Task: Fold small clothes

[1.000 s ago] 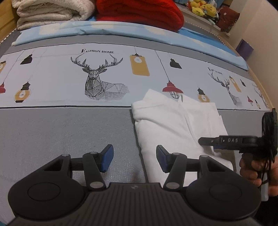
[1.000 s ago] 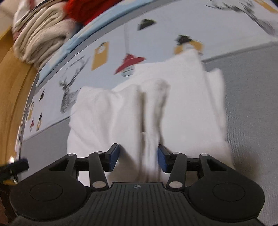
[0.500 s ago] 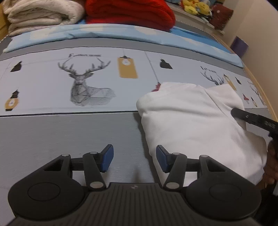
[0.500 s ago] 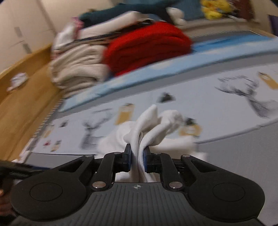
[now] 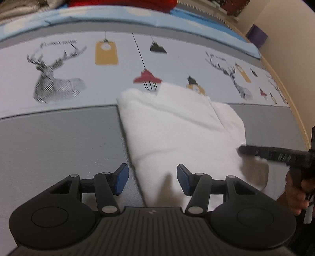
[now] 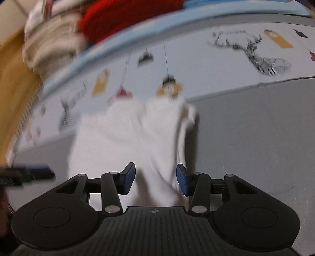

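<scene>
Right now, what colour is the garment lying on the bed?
Plain white garment, clearest in the left wrist view.

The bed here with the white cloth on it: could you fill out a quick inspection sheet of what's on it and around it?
Surface: bedsheet, grey band near the cameras, pale band beyond printed with deer and lamps.
Job's things: white garment, folded into a rough rectangle, lying across both bands.
Clutter: red blanket and beige folded bedding stacked at the far end of the bed.
Grippers: left gripper open, garment's near edge between its fingers, untouched. Right gripper opening, cloth between its fingers, not pinched.
Cables: nothing seen.
Surroundings: wooden bed frame, cream wall; a hand holds the right gripper.
</scene>
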The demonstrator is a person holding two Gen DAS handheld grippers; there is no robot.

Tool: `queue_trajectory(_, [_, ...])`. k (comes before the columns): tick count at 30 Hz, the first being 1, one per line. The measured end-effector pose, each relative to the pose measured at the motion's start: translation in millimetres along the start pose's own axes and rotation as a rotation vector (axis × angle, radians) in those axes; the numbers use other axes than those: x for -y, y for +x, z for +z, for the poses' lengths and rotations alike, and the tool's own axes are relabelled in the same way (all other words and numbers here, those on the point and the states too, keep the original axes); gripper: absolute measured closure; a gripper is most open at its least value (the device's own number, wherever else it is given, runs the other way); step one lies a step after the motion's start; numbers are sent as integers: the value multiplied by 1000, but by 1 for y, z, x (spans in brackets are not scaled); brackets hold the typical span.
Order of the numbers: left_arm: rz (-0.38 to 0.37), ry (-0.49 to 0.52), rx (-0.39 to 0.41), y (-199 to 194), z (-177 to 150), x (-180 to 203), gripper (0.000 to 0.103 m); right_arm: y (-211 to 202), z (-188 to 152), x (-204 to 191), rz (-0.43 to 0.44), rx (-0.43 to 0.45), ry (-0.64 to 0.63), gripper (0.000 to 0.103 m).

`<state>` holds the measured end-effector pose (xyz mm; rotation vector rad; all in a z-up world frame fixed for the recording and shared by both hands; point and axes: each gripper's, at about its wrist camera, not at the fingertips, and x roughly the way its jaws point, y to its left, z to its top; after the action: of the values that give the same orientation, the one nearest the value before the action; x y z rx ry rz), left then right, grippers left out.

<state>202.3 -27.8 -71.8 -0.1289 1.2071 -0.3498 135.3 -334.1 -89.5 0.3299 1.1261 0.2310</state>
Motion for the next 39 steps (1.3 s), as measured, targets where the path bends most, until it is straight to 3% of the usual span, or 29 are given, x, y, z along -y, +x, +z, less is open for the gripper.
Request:
queue_trajectory(3, [3,-18,-51,24,-4,2,39,16,-11,-1,-91,-77,-93,54])
queue_trajectory(6, [79,27,-152,56,-15,4,28,16,-9,5,-68,-87,-53,53])
queue_trajectory(8, [78,-1,-166,61,-15,0,25,12,-8,5,-55,-80,-20,53])
queue_trajectory(11, [-16,-92,-58,47,-5,-10,22,5,2,12,-21,-11,65,53])
queue_trajectory(13, [-20,-181,-13,47,-2,-25,20,9,8,15,-17,9,115,53])
queue_trajectory(15, [-38,-258,-11,56,-3,-41,20,19,12,17,-28,-11,157,52])
queue_trajectory(17, [-57,-331,-58,70,-3,-51,20,33,13,18,-31,-42,187,50])
queue_trajectory(20, [-90,-307,-37,78,2,-49,23,47,14,14,-44,-61,197,47])
queue_trajectory(21, [-87,-305,-37,79,3,-48,34,51,15,11,-47,-59,196,49])
queue_trajectory(22, [-111,-305,-30,79,4,-47,54,52,16,9,-50,-54,195,51])
queue_trajectory(23, [-126,-308,-26,80,7,-49,57,53,16,5,-55,-48,189,57])
queue_trajectory(24, [-121,-299,-17,79,9,-50,67,54,18,3,-56,-38,179,66])
queue_trajectory(26, [-108,-273,13,73,14,-53,72,52,22,-4,-45,0,167,74])
queue_trajectory(31, [-16,-199,208,29,29,-58,68,47,36,-31,37,133,157,80])
queue_trajectory(33, [2,-223,256,13,33,-66,54,45,42,-43,25,188,131,69])
queue_trajectory(35, [-16,-233,259,2,35,-77,48,48,45,-50,-46,199,125,57])
queue_trajectory(37, [-24,-226,225,2,32,-80,48,49,43,-49,-97,177,116,57])
queue_trajectory(39, [-31,-223,183,5,26,-85,48,41,41,-48,-93,185,116,57])
